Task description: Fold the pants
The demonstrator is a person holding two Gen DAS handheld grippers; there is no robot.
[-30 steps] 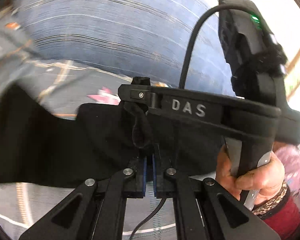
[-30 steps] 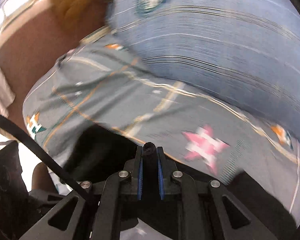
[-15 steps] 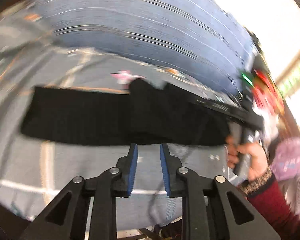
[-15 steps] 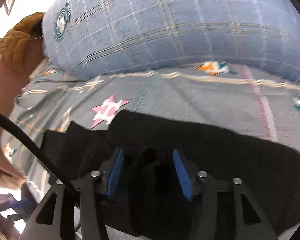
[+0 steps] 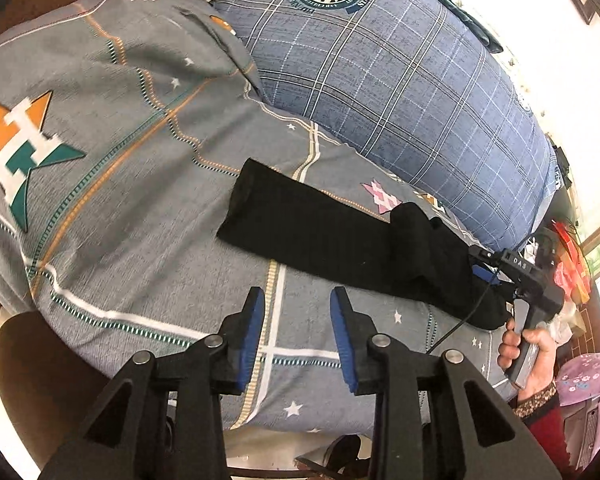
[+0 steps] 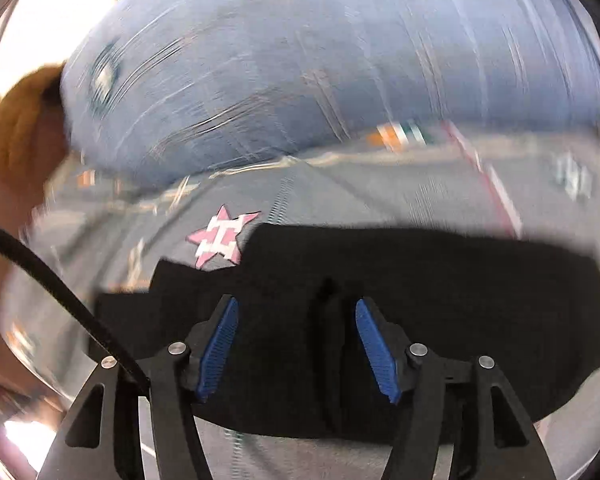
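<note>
A large "H" star (image 5: pixel 18 148) marks the grey bedspread (image 5: pixel 140 208) at left; the blue plaid pillow (image 5: pixel 400 80) carries a round crest reading "STARS". The black pants (image 5: pixel 340 240) lie folded in a long strip on the bedspread. The left gripper (image 5: pixel 296 320), clenched on them a second ago, now hangs released, nearer than them. At right, the right gripper (image 6: pixel 296 344), marked "DAS", has also let go, jaws spread over the pants.

"DAS" on right tool (image 5: pixel 518 266)
</note>
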